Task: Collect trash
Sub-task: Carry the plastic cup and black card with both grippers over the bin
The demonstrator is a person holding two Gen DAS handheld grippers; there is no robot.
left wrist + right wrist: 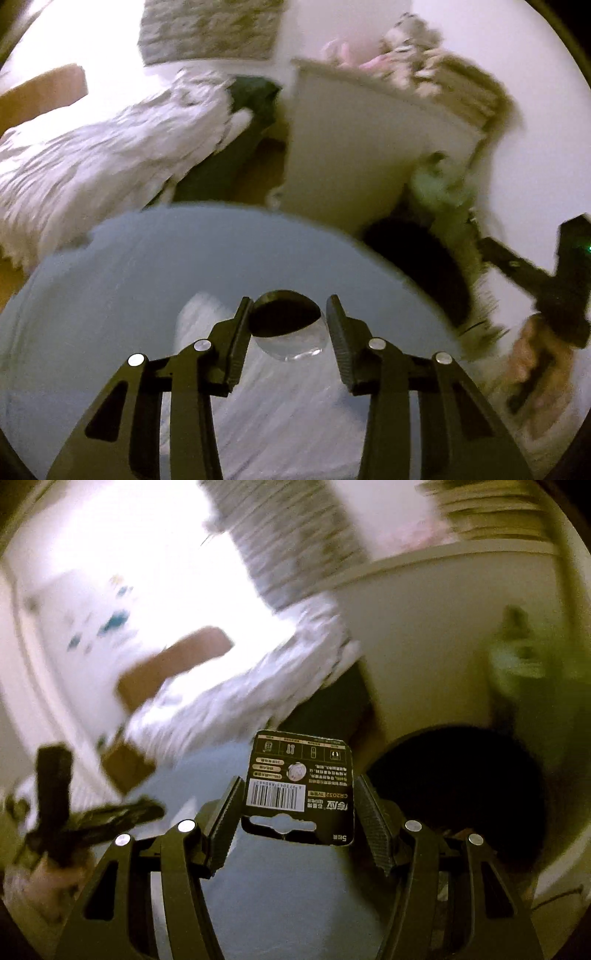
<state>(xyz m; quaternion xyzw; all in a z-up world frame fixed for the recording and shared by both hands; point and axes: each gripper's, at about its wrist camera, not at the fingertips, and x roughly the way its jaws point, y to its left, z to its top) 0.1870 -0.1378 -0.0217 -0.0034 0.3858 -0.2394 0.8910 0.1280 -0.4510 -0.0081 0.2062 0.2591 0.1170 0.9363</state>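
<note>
Left wrist view: my left gripper [290, 317] holds a small clear plastic cup [286, 328] between its two fingers, the pads closed against its sides, its dark mouth tipped up toward the lens. The cup hangs above a round grey table [110, 266], on which a white crumpled sheet [280, 402], maybe plastic wrap or paper, lies directly below my fingers; blur keeps me from telling which. Past the table's far rim sits a dark round bin opening [413, 266], beside a white cabinet [351, 155]. A rumpled white bedspread [103, 158] fills the left side of the view. At the right edge my right gripper [565, 280] shows as a black smeared shape.

From the right wrist view, my right gripper [297, 794] is clamped on a black battery card [301, 786], a flat blister backing printed with a barcode and "CR2032". The card stands upright between the fingers, its hang-hole end toward the camera, both edges pinched by the ribbed pads. It floats over the grey table [295, 886], with the dark bin opening [461, 786] just to its right and slightly beyond. My left gripper [74, 812] appears low on the left, blurred. The bedspread [229, 701] and a brown cardboard box [173, 664] lie behind.
</note>
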